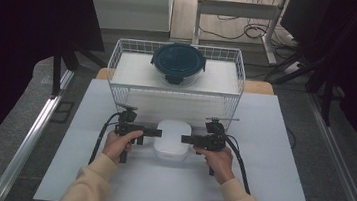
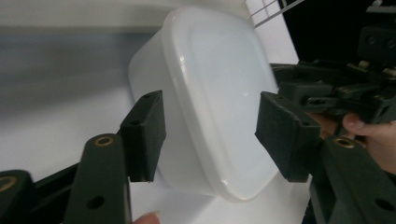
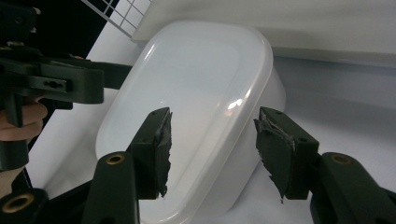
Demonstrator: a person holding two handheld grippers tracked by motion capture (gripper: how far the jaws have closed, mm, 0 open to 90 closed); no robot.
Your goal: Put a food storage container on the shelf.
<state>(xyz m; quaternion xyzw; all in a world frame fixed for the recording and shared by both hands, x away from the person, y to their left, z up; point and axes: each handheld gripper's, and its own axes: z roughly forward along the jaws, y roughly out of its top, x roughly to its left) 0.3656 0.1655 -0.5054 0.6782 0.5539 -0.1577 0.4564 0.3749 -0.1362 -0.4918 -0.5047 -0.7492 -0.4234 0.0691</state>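
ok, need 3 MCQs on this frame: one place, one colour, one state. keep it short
1. Where is the dark-lidded round container?
A. in the wire basket
B. on the table by the right hand
C. between the jaws

2. What colour is the box between the two grippers?
A. blue
B. white
C. red

3. How do the jaws of the left gripper and right gripper stand at the box?
A. both clamped on it
B. open at its two ends, pads off it
C. shut, well away from it

Answers:
1 A: the high view shows it inside the basket, behind the box.
2 B: it is translucent white in all views.
3 B: both gripper views show gaps between the pads and the box.
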